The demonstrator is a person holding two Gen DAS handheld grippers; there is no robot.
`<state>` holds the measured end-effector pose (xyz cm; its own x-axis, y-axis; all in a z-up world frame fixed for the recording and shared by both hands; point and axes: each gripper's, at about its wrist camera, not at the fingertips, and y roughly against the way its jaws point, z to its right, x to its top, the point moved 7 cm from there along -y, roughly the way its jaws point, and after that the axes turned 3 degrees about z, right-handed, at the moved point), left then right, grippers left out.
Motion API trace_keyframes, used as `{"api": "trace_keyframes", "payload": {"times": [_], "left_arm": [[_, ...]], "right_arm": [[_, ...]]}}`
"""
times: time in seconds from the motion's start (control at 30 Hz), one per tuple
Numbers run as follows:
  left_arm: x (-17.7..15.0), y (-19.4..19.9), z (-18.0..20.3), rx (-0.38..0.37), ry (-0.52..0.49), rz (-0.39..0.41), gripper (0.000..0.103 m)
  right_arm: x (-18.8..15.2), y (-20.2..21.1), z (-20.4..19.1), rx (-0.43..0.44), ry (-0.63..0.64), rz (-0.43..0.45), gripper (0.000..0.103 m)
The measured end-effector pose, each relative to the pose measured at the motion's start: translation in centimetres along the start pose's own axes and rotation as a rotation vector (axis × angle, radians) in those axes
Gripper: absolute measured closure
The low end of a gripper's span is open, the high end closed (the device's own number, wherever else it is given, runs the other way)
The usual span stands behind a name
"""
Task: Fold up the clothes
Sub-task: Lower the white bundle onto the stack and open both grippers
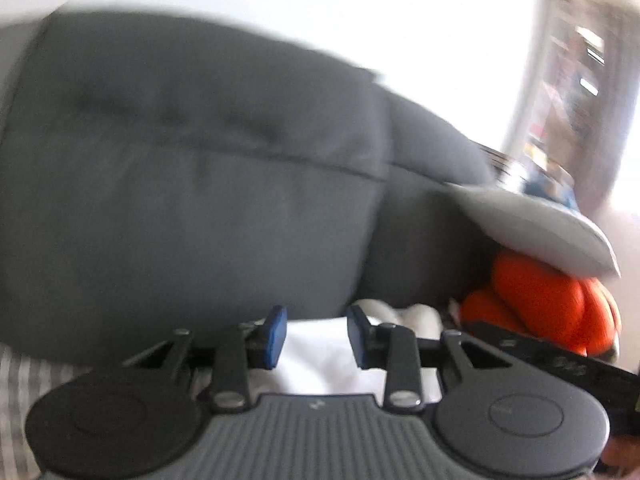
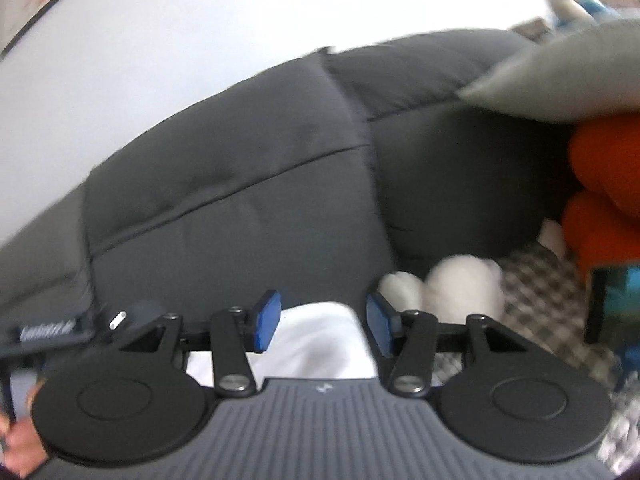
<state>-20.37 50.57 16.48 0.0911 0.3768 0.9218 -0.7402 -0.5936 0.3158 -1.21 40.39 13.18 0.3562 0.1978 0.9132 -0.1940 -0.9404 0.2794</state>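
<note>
- Both views show strong fisheye bending, with dark corners at the frame edges.
- Motion blur smears the grey sofa back (image 1: 192,160) and the shelves (image 1: 576,92) at far right.
- The white wall (image 2: 200,40) is bright, nearly blown out.
- The white cloth (image 1: 320,356) glares, losing its folds.
- Soft daylight; shadows are faint.

A white garment (image 1: 320,356) is seen at the lower centre of the left wrist frame, smooth and flat, with rounded white folds bunched at its upper right edge. In the right wrist frame the same cloth (image 2: 320,340) is found at lower centre.
</note>
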Motion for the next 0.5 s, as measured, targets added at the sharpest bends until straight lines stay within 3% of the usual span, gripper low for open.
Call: {"api": "trace_keyframes", "payload": {"times": [0.07, 0.23, 0.5], "left_arm": [[-0.9, -1.6, 1.0, 0.008, -0.082, -0.003, 0.069], [-5.5, -5.1, -0.2, 0.034, -0.141, -0.128, 0.073], [-7.9, -5.1, -1.6, 0.035, -0.158, -0.148, 0.073]], "right_arm": [[-0.8, -0.2, -1.5, 0.02, 0.075, -0.018, 0.05], [-4.8, -2.3, -2.6, 0.005, 0.208, -0.126, 0.051], [-7.5, -3.1, -1.6, 0.05, 0.158, -0.111, 0.051]]}}
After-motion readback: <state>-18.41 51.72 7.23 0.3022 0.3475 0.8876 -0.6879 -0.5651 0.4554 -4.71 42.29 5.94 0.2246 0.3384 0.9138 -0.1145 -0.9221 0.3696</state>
